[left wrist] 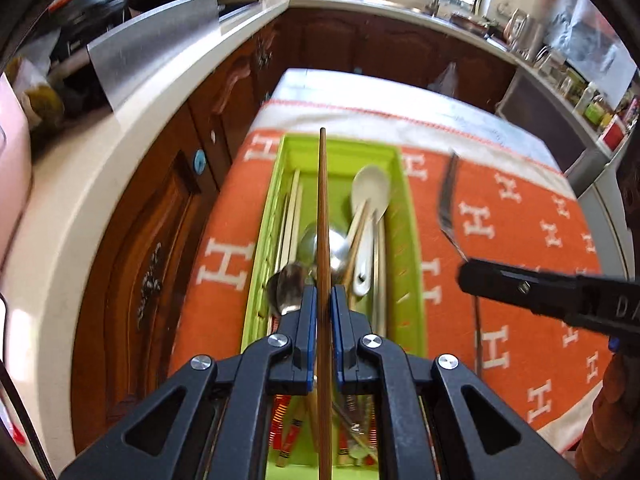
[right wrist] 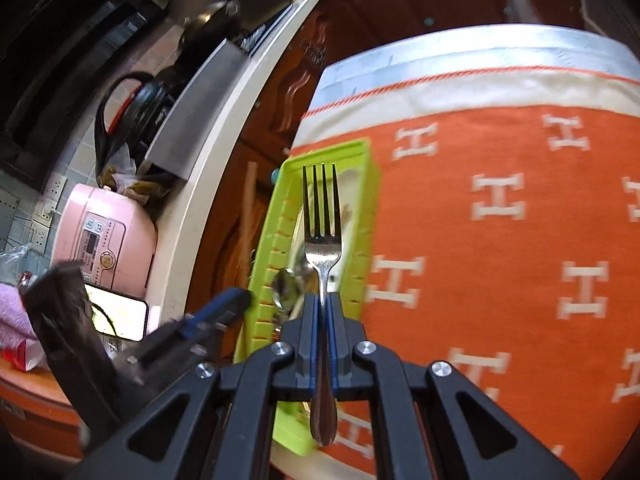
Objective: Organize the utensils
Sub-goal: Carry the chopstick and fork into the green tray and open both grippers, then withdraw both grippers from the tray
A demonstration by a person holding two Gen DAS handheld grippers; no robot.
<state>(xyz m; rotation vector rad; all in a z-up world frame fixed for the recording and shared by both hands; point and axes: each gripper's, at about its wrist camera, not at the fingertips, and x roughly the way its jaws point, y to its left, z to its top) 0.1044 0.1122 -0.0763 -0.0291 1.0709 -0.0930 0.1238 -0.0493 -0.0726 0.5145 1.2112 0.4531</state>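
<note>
Both handheld tools are showing matte black angular linkage arms with triangular cut-outs, silver round screw heads and blue-lined jaws: the left gripper, and the right gripper.

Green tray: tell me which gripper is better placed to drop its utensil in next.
Left, probably. The left gripper holds its chopstick directly above the green tray, aligned lengthwise. The right gripper holds its fork nearer the tray's side wall.
</note>
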